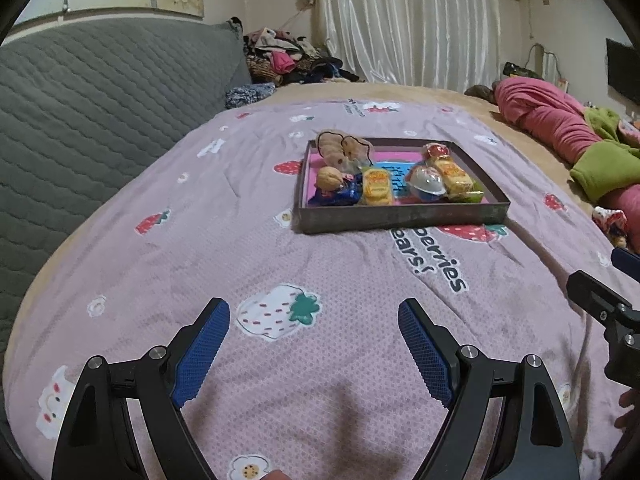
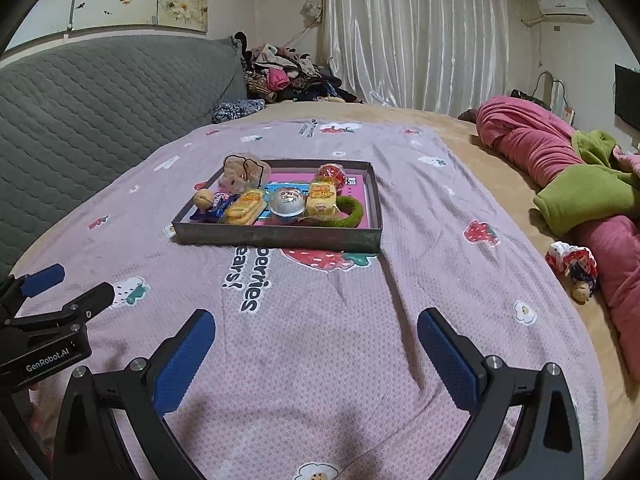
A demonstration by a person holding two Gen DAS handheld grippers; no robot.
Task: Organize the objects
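Note:
A shallow dark tray (image 1: 400, 216) (image 2: 280, 236) with a pink bottom sits on the pink strawberry blanket (image 1: 280, 248) (image 2: 320, 300). It holds two yellow cake packets (image 1: 376, 188) (image 2: 245, 205), a clear ball capsule (image 1: 427, 183) (image 2: 285, 200), a walnut (image 1: 329, 177) (image 2: 203, 198), a blue wrapper (image 1: 336, 196), a plush toy (image 1: 340, 148) (image 2: 240, 172), a red packet (image 2: 332, 173) and a green ring (image 2: 352, 212). My left gripper (image 1: 314, 316) is open and empty, well short of the tray. My right gripper (image 2: 316, 326) is open and empty too.
A grey quilted headboard (image 1: 100, 112) runs along the left. Rolled pink and green bedding (image 2: 560, 168) lies at the right, with a small doll (image 2: 576, 270) beside it. A clothes pile (image 2: 280, 72) and curtains (image 2: 412, 36) stand behind the bed.

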